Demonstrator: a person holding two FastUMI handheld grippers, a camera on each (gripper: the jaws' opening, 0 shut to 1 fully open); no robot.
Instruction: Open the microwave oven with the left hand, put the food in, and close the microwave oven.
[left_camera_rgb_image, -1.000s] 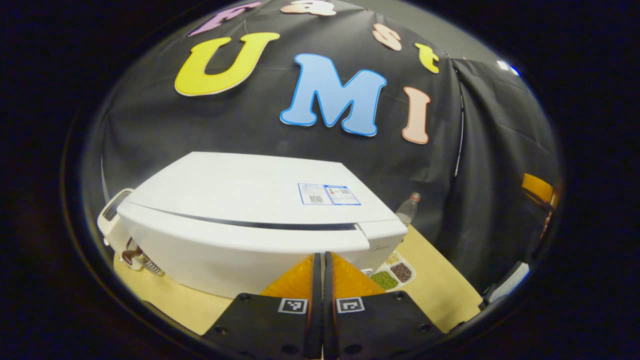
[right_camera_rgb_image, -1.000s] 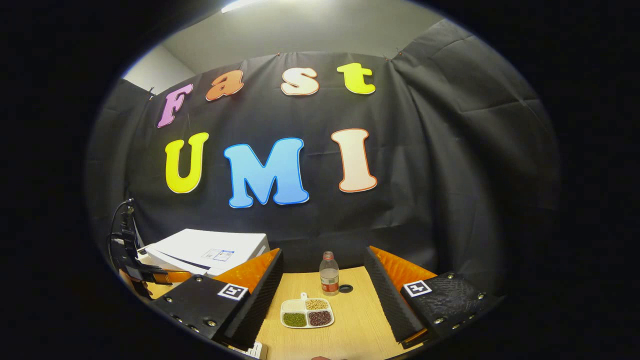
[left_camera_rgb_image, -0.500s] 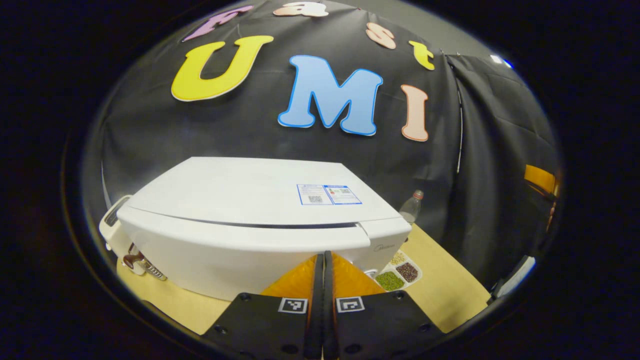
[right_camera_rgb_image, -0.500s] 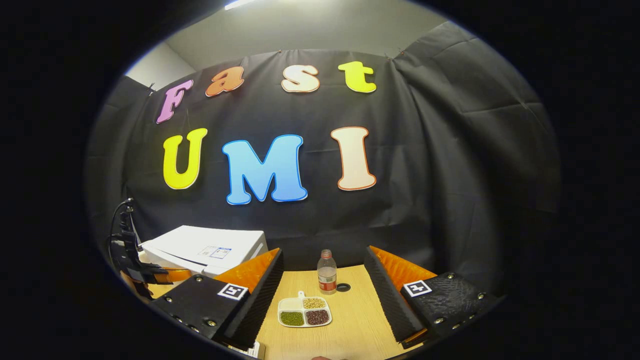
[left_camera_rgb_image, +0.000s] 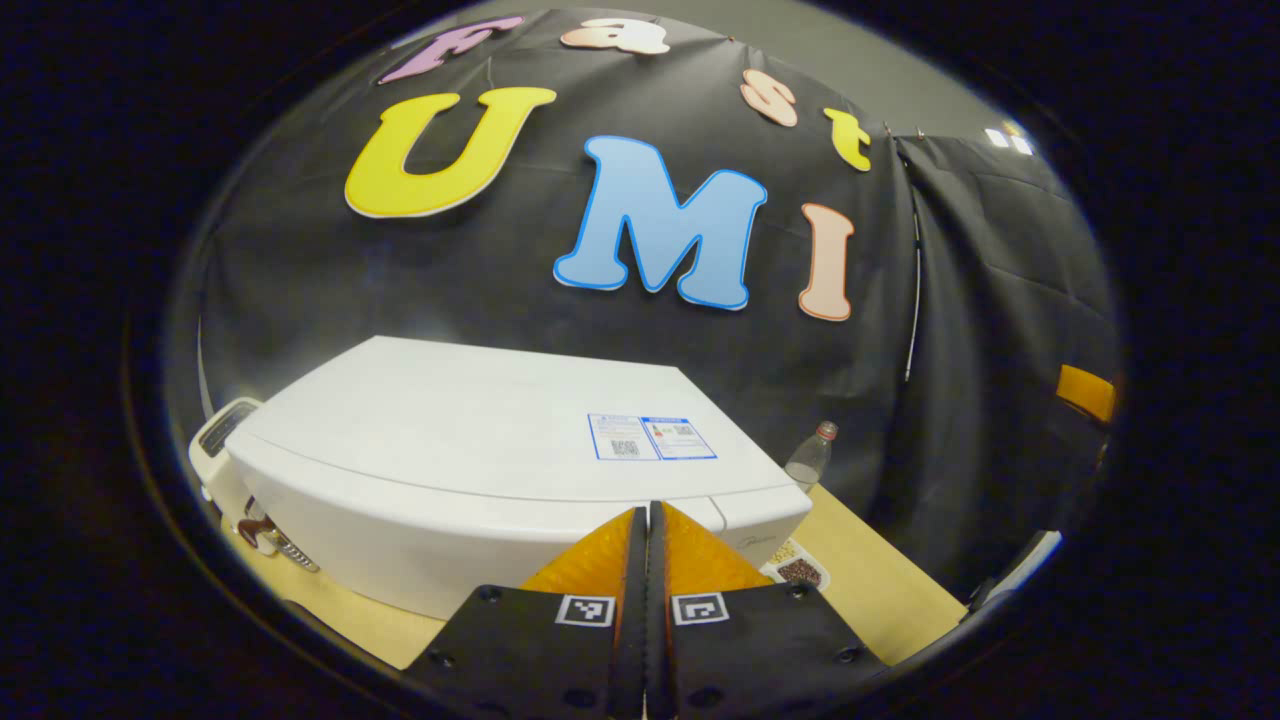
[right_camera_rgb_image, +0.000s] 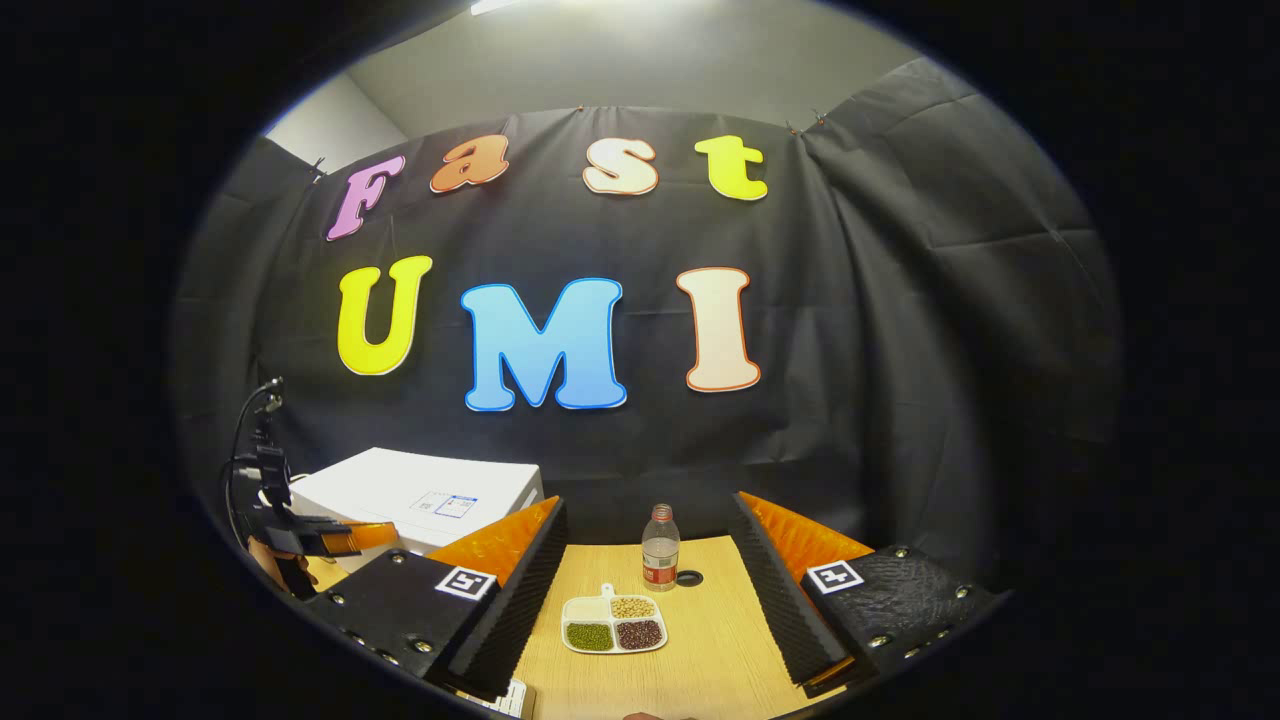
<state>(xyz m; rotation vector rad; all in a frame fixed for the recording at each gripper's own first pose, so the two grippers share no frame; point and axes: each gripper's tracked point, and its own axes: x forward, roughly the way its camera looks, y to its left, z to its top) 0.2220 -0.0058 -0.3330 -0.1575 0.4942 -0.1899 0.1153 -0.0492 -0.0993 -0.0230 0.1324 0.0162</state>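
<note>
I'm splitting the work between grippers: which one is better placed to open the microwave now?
Left. The left gripper, jaws shut, sits right at the white microwave front edge. The right gripper, open, faces the food tray, away from the microwave.

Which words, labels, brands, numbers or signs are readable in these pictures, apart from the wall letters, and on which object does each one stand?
Sticker on top of the white microwave oven: printed text with a code square, too small to read.
Faint mark on the microwave oven's front corner: too blurred to read.
Label on the bottle: too small to read.
Square black-and-white markers on the left gripper: patterns, no words.
</note>
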